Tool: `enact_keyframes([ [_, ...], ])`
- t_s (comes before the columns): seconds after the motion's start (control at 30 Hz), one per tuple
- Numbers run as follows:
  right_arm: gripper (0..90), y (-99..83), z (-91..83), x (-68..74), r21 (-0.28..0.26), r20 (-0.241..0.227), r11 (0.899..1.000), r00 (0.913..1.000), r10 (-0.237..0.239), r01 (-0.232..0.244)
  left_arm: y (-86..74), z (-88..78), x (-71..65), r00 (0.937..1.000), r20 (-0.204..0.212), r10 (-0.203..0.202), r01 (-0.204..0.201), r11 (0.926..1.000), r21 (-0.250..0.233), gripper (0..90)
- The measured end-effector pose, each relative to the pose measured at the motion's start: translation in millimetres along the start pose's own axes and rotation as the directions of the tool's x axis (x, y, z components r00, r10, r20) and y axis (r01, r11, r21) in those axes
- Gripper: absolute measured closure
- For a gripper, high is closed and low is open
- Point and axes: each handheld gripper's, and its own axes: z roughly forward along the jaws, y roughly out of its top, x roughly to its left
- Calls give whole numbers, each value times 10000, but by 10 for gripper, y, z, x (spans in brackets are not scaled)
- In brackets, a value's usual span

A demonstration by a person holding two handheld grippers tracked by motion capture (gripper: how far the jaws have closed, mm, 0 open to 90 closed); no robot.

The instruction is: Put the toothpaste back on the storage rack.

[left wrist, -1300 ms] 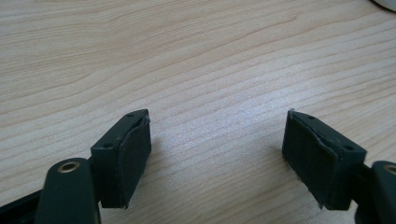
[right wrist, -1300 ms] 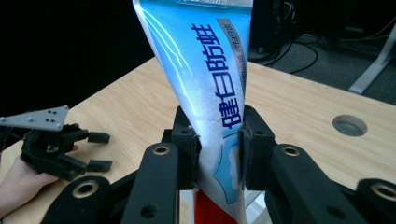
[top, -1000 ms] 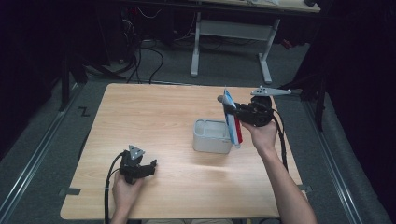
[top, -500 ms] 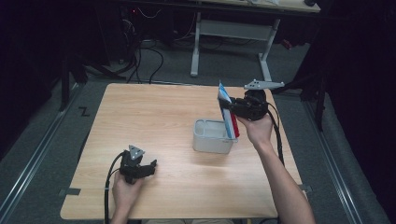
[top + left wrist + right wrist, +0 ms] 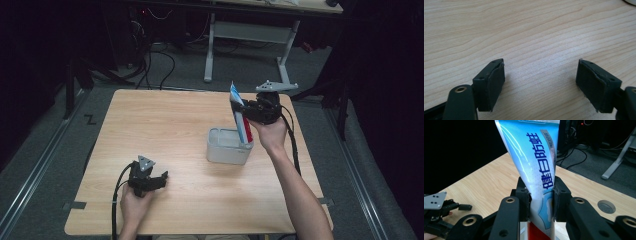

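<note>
**Toothpaste tube over the bin: keep it vertical**

Our right gripper (image 5: 248, 111) is clamped on the toothpaste tube (image 5: 534, 162), pads pinching it mid-body. The tube hangs near upright, red end down, over the right end of the grey bin (image 5: 220, 150). We can't tell whether the tip is inside the rim or just above it.

Our read: whether lifting out or setting in, move straight along the tube's axis. The tube is soft, so the squeeze should stay steady with no twisting, or it could buckle at the pads.

Left gripper (image 5: 541, 85) is parked low on the table (image 5: 165, 120), jaws wide apart, nothing between them, well clear of the bin. The nearest obstruction is the bin's own wall.
</note>
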Motion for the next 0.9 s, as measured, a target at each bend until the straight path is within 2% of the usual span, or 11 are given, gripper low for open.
enact_keyframes([
  [0.23, 715, -2, 87, -22, -58, 34, 9999, 9999, 97, -97, 0, 0, 0, 10000, 0, 4, -4, 10000, 0, 235],
  [0.47, 714, -12, 185, 28, -67, 61, 10000, 10000, -24, 24, 0, 0, 0, 10000, -2, 3, -3, 10000, -4, 235],
  [0.9, 710, -60, 348, 59, -62, 124, 10000, 9999, 49, -48, 0, 0, 0, 10000, -4, 1, -1, 10000, -5, 235],
])
